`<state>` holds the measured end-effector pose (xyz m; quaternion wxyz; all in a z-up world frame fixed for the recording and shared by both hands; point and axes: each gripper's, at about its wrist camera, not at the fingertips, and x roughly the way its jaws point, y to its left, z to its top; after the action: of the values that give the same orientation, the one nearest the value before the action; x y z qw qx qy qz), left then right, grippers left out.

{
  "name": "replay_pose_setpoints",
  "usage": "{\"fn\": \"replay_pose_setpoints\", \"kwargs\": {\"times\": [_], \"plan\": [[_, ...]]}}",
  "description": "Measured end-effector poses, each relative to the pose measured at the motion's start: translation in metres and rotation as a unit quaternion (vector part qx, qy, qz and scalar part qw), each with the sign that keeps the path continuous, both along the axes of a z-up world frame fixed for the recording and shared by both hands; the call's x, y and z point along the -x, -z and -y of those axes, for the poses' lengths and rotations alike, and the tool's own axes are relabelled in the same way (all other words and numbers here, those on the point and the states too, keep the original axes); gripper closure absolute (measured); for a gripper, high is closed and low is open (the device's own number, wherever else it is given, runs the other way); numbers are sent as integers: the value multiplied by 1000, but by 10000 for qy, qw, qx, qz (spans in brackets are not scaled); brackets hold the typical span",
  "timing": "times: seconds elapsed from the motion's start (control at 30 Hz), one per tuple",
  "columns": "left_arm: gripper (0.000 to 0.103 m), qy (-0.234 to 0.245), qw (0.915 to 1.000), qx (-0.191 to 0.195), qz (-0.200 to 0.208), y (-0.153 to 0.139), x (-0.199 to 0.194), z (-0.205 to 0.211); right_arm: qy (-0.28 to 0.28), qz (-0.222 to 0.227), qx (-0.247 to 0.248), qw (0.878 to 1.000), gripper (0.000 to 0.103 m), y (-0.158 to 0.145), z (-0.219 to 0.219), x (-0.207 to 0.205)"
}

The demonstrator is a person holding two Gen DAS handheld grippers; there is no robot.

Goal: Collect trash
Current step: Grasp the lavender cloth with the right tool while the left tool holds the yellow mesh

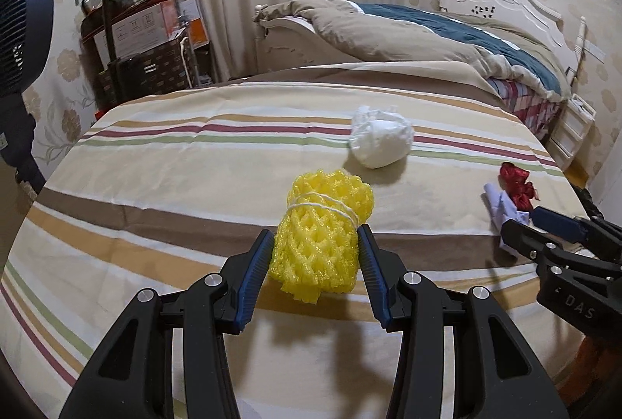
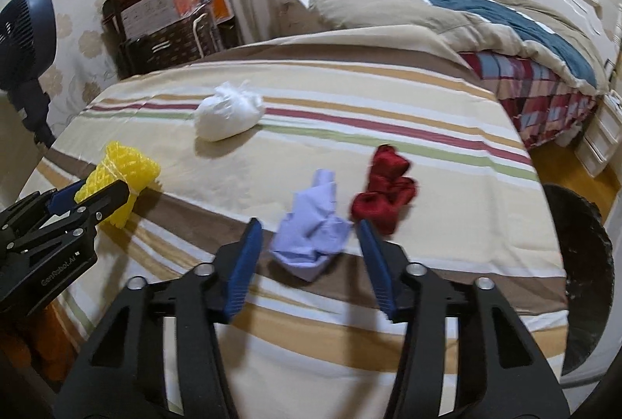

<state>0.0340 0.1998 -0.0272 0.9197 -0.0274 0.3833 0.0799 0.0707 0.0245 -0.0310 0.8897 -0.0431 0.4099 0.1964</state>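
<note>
On the striped sheet (image 1: 163, 162) that covers the near bed lie four bits of rubbish. The yellow foam net (image 1: 322, 228) is a rolled mesh sleeve bound round its upper part with white string; the left tongs (image 1: 317, 255) grip it, one blue pad pressed against each side. The lilac paper (image 2: 313, 228) is a crumpled, creased wad with one corner sticking up. It sits between the pads of the right tongs (image 2: 309, 252), which stand partly closed — its right edge seems to touch the right pad, while a narrow gap shows at the left pad, so I cannot tell whether it is gripped. The red wrapper (image 2: 387, 185) is shiny and scrunched into folds, and lies just beyond the lilac paper, to its right and just past the tip of the right pad. The white bundle (image 2: 227, 116) is a rounded, wrinkled lump of paper or plastic, farther up the sheet, beyond the lilac paper and to its left, well apart from both tongs. Off the sheet's far left corner stands a dark woven basket (image 1: 151, 71) with cardboard boxes (image 1: 136, 26) piled in and above it — their contents cannot be made out.
</note>
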Motion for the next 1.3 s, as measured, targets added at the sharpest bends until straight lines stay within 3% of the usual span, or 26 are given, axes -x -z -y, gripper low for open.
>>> {"fn": "replay_pose_setpoints", "kwargs": {"times": [0.73, 0.8, 1.3], "plan": [[56, -146, 9998, 162, 18, 10, 1, -11, -17, -155, 223, 9996, 61, 13, -20, -20], [56, -147, 9998, 167, 25, 10, 2, -11, -52, -131, 245, 9996, 69, 13, -22, -19], [58, -96, 9993, 308, 181, 4, 17, -5, -30, 5, -18, 10000, 70, 4, -3, 9]]}}
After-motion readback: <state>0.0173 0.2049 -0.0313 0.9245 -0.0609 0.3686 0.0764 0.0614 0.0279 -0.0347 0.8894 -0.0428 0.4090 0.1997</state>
